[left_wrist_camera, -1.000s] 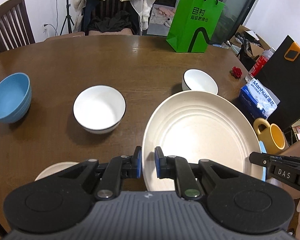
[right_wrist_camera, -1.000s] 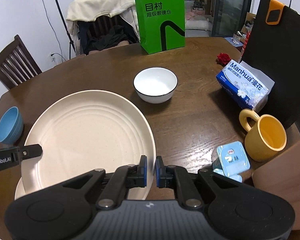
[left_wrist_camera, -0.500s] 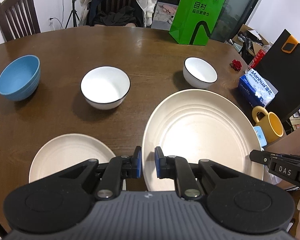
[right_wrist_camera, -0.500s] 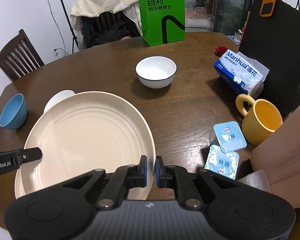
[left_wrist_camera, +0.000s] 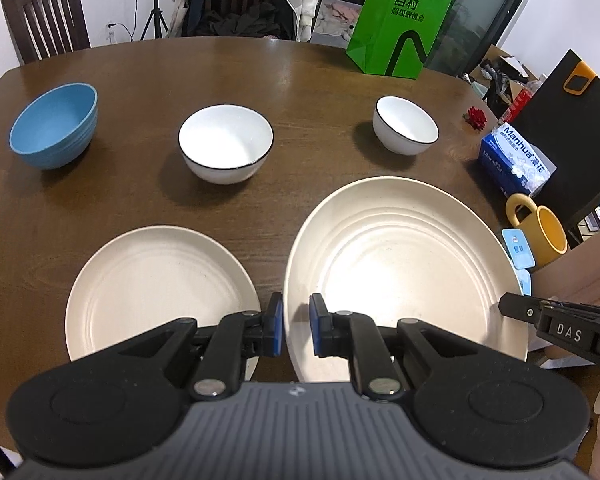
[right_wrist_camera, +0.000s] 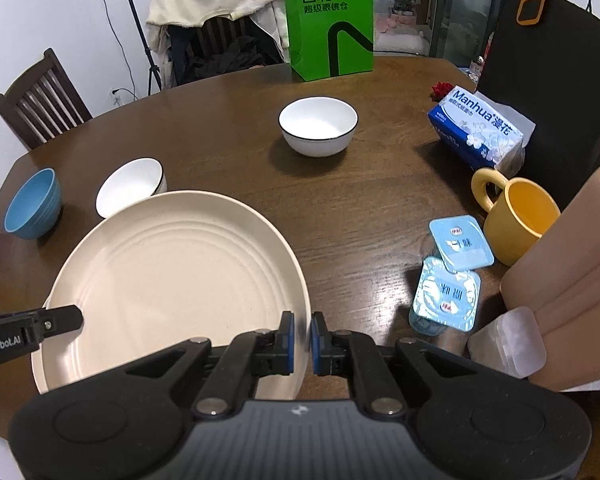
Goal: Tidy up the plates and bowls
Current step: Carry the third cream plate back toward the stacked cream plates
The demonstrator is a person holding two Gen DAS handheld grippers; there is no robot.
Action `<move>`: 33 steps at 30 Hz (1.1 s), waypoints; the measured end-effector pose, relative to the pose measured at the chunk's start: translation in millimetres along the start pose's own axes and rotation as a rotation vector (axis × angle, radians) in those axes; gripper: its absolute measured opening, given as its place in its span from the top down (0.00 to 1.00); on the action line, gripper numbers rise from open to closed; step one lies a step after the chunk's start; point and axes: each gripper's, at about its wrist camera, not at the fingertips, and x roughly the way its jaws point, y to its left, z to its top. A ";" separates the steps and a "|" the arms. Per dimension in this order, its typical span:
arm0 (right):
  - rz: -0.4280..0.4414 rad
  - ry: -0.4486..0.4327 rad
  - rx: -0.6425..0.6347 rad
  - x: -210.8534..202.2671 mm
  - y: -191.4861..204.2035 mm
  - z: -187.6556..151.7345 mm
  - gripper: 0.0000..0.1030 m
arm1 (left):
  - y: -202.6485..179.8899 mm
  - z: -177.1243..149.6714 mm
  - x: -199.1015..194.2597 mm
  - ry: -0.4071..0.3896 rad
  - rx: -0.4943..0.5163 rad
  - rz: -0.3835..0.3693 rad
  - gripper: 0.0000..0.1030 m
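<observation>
A large cream plate hangs just above the brown table, gripped from both sides. My left gripper is shut on its left rim and my right gripper is shut on its right rim. A smaller cream plate lies on the table just left of the big one. Behind them stand a blue bowl, a white black-rimmed bowl and a smaller white bowl. In the right wrist view the big plate hides the small plate.
On the right are a yellow mug, two yoghurt cups, a blue tissue pack and a black board. A green bag stands at the far edge. Chairs ring the table's far side.
Both grippers have drawn back toward the near table edge with the large plate. The bowls now look farther off, and the small plate has come fully into the left wrist view.
</observation>
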 end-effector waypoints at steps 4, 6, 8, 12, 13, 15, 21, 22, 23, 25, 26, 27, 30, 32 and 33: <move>-0.001 -0.002 0.000 -1.7 0.8 -5.8 0.92 | 3.6 -5.5 -1.3 -0.003 0.002 -0.007 0.87; -0.003 -0.006 -0.004 -1.6 2.2 -8.1 0.92 | 5.7 -7.9 -0.1 0.006 0.003 -0.008 0.87; -0.006 -0.007 -0.007 -0.8 3.8 -10.9 0.92 | 8.5 -11.2 0.5 0.012 -0.001 -0.012 0.87; -0.004 0.002 -0.012 3.7 6.9 -16.7 0.92 | 14.7 -16.8 1.4 0.013 -0.011 -0.015 0.87; -0.003 0.004 -0.014 5.1 7.9 -18.4 0.92 | 16.2 -18.6 1.1 0.011 -0.012 -0.012 0.87; -0.001 0.007 -0.016 7.5 10.0 -22.1 0.92 | 18.3 -21.5 -0.1 0.001 -0.011 -0.005 0.87; 0.008 0.003 -0.022 11.8 17.8 -31.3 0.92 | 26.1 -28.1 -1.5 -0.012 -0.014 0.001 0.87; 0.009 0.000 -0.022 11.6 18.8 -32.4 0.92 | 27.8 -29.4 -1.9 -0.011 -0.016 0.001 0.87; 0.010 -0.003 -0.022 10.6 19.5 -33.7 0.92 | 28.9 -30.3 -1.9 -0.012 -0.019 0.000 0.87; 0.012 -0.008 -0.025 9.7 22.1 -35.3 0.92 | 32.3 -31.6 -3.3 -0.017 -0.022 -0.003 0.87; 0.012 -0.010 -0.027 9.3 23.5 -35.8 0.92 | 33.9 -32.0 -3.6 -0.019 -0.025 -0.003 0.87; 0.013 -0.012 -0.028 9.3 24.8 -36.1 0.92 | 35.3 -32.1 -3.7 -0.019 -0.027 -0.003 0.87; 0.018 -0.008 -0.033 11.1 29.4 -36.2 0.92 | 40.4 -33.0 -4.0 -0.020 -0.035 -0.001 0.87; 0.022 -0.004 -0.036 13.1 32.1 -36.4 0.92 | 44.1 -34.0 -4.1 -0.021 -0.039 0.002 0.87; 0.023 -0.003 -0.038 14.0 33.6 -36.6 0.92 | 45.3 -34.2 -4.1 -0.022 -0.039 0.005 0.87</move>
